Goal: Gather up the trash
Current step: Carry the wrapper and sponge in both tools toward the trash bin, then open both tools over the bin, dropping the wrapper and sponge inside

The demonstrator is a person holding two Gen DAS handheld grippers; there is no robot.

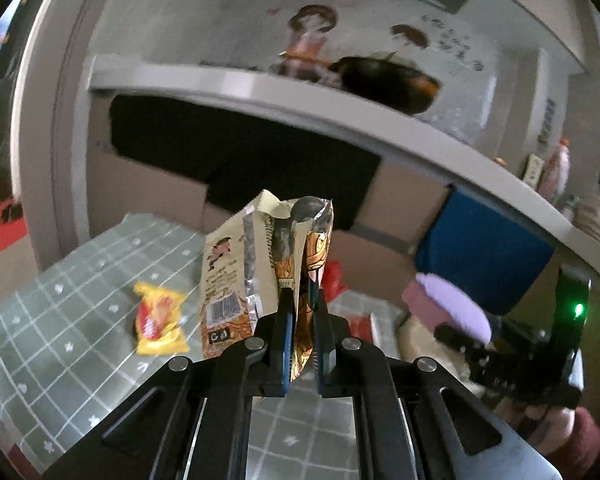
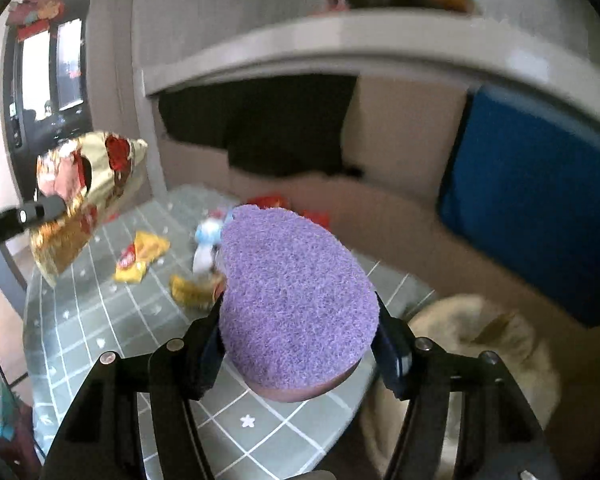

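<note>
While left gripper [image 1: 302,300] pinches the snack bag [image 1: 260,276] and right gripper [image 2: 300,320] clamps the purple sponge [image 2: 296,300], the thin foil bag may slip free above the table [image 1: 80,280].

Soft, even daylight, brightest at the window [image 2: 66,64] left of the white shelf [image 2: 340,36]; the shelf and everything behind it smear with motion blur; strong fisheye bending and black corners ring both views.

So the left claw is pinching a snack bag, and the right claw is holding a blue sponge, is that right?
Not quite: the sponge between the right gripper's fingers is purple, not blue, as the right wrist view shows. The rest holds: the left gripper is pinched on a snack bag.
</note>
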